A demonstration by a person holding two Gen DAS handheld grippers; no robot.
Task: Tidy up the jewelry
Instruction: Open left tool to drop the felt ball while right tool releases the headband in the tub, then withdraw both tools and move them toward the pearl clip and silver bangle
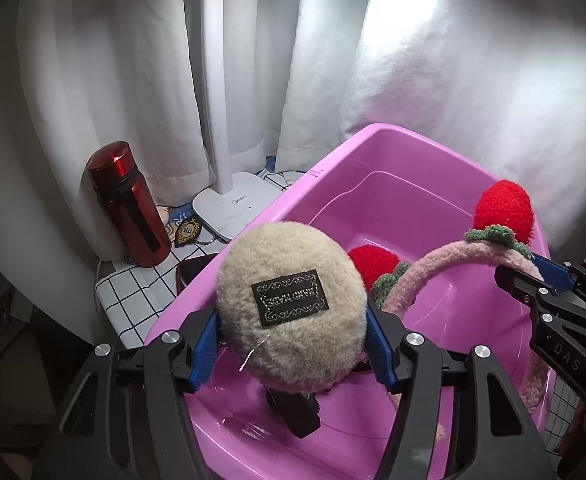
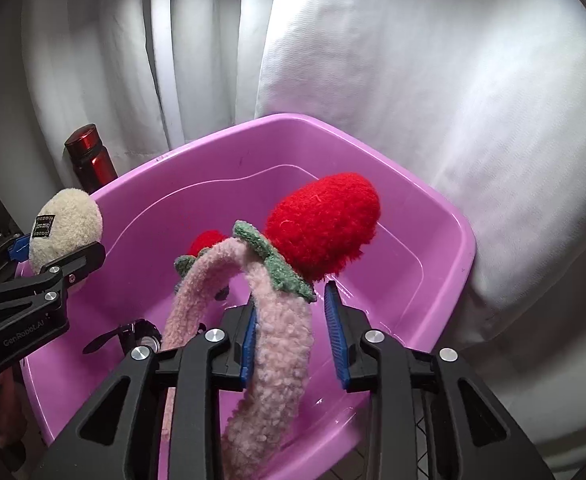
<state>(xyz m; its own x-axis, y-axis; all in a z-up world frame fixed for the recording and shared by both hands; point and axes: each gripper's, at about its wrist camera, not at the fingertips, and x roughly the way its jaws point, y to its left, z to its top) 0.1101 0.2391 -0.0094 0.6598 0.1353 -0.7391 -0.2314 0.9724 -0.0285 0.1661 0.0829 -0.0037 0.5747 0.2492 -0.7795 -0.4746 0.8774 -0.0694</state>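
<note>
A beige fluffy hair clip (image 1: 289,300) with a black label hangs over the pink tub (image 1: 413,140), its dark claw (image 1: 293,412) below it. My left gripper (image 1: 293,344) stands open around the fluff, the blue pads just beside it. A pink fuzzy headband (image 2: 281,360) with two red strawberries (image 2: 325,224) lies between the pads of my right gripper (image 2: 293,340). It leans on the left pad and stands clear of the right one, so that gripper is open. The right gripper (image 1: 549,280) also shows at the headband's end (image 1: 445,256). The left gripper (image 2: 49,256) shows at the tub's (image 2: 293,120) left rim.
A red bottle (image 1: 127,208) and a white lamp base (image 1: 237,204) stand left of the tub on a chequered cloth (image 1: 133,296). A small dark badge (image 1: 187,232) lies between them. White curtains close the back. The tub's floor is bare in its far half.
</note>
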